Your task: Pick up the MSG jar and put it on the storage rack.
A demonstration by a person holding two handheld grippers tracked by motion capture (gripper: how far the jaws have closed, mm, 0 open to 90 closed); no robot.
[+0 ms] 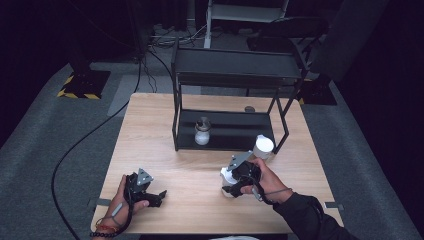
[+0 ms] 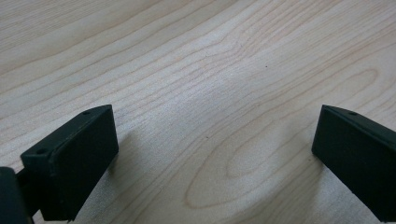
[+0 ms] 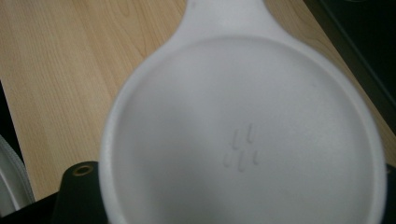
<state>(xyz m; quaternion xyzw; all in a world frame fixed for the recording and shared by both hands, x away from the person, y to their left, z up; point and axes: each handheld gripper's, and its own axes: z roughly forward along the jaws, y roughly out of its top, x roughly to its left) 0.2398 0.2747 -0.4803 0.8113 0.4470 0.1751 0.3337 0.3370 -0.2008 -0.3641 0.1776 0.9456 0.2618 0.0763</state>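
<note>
Right jaws clamped on a white scoop, left jaws idle and apart.

High view: right gripper (image 1: 235,184) holds the scoop (image 1: 226,176) near-right on the wooden bench (image 1: 150,130), before a black rack (image 1: 230,75); dark room.
Left gripper view: left gripper (image 2: 212,154) over bare wood.
Right gripper view: the smooth scoop (image 3: 243,140) could slip.

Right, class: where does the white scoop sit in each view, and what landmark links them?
High view: white scoop lower centre-right, in the right gripper.
Right gripper view: its bowl large in the middle, handle running to the top edge.
Left gripper view: bare wood between the left gripper's open jaws.
Shared landmark: the pale wooden table.
</note>
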